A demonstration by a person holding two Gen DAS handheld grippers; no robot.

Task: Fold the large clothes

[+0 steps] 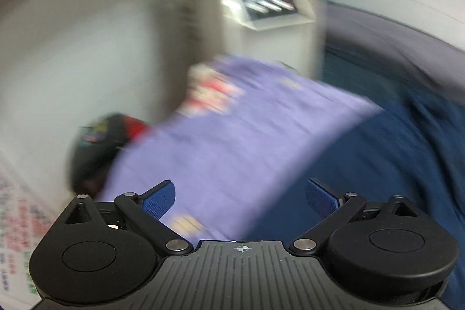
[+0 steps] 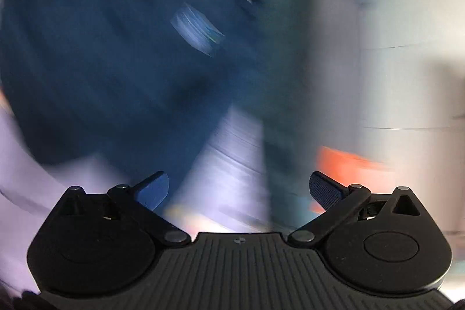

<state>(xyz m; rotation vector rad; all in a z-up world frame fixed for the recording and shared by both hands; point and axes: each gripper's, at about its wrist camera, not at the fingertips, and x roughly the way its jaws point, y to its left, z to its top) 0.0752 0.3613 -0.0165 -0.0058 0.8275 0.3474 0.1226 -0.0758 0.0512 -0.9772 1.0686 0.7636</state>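
Both the left tongs [image 1: 240,198] and right tongs [image 2: 239,190] are spread wide, nothing gripped; a lilac garment [image 1: 221,141] is seen ahead, apparently folded flat; a dark blue garment [image 2: 101,54] is judged still unfolded.

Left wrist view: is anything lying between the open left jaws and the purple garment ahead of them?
Nothing visible does. The left gripper stands open and empty, and the purple garment spreads directly ahead of it over the dark blue cloth. The dark bag sits off to the garment's left side. The frame is motion-blurred.
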